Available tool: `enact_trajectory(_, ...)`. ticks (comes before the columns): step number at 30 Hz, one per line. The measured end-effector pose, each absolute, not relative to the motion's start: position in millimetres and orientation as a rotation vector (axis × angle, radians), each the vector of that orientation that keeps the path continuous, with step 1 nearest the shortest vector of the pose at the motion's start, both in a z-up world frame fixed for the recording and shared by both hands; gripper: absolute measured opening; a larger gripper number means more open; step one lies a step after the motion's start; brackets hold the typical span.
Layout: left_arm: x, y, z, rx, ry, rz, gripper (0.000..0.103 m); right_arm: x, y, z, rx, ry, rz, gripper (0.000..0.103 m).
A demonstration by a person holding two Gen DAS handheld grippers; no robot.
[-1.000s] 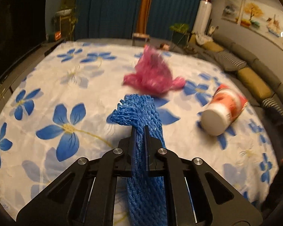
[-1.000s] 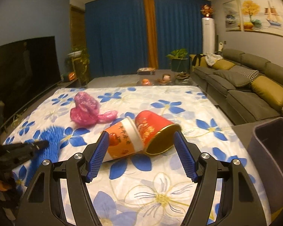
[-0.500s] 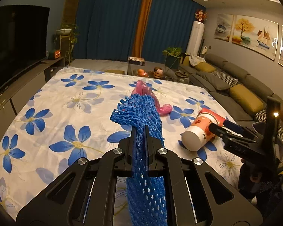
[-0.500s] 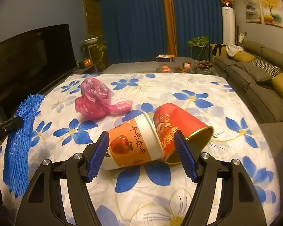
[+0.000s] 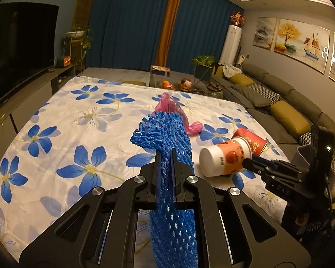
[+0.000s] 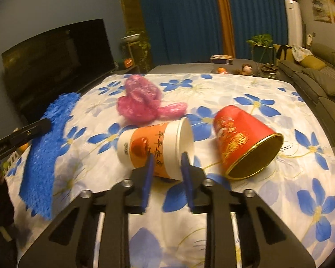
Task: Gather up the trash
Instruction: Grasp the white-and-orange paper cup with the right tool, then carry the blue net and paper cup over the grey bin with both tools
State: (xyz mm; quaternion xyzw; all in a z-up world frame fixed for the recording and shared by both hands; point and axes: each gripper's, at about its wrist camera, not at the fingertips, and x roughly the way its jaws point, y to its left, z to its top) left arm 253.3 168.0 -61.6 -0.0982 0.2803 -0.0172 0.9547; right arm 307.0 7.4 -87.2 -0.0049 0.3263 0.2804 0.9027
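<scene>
Blue foam net point(image 5: 167, 138) hanging clamped, orange paper cup point(image 6: 155, 148), red cup point(image 6: 241, 138), pink bag point(image 6: 143, 101) lying.

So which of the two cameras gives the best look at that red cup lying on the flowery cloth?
The right wrist view. There the red cup lies on its side in full sight, its gold-rimmed mouth and dark inside facing the camera. In the left wrist view only its upper part shows, behind the orange and white cup.
</scene>
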Motion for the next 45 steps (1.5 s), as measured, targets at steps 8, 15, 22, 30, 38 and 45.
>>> enact_trajectory(8, 255.6, 167.1, -64.2, -0.198, 0.573, -0.046, 0.007, 287.8, 25.5, -83.6, -0.04, 0.67, 0.643, 0.004)
enact_trajectory(15, 254.5, 166.8, -64.5, -0.206, 0.566, -0.054, 0.007, 273.0, 23.6, -77.1, -0.022, 0.652, 0.634, 0.003)
enact_trajectory(22, 247.5, 157.4, -60.3, -0.185, 0.554, -0.065, 0.007, 245.5, 9.1, -56.2, -0.018, 0.591, 0.585, 0.003)
enact_trajectory(30, 229.6, 129.4, -49.5, -0.141, 0.536, -0.086, 0.007, 204.5, -22.5, -32.2, -0.032, 0.524, 0.538, 0.003)
enact_trajectory(38, 209.1, 92.9, -30.5, -0.106, 0.511, -0.124, 0.007, 172.4, -62.2, -11.9, -0.028, 0.466, 0.482, 0.003)
enact_trajectory(45, 196.7, 51.3, -13.1, -0.061, 0.479, -0.17, 0.007, 147.3, -100.0, -0.5, -0.001, 0.421, 0.434, 0.003)
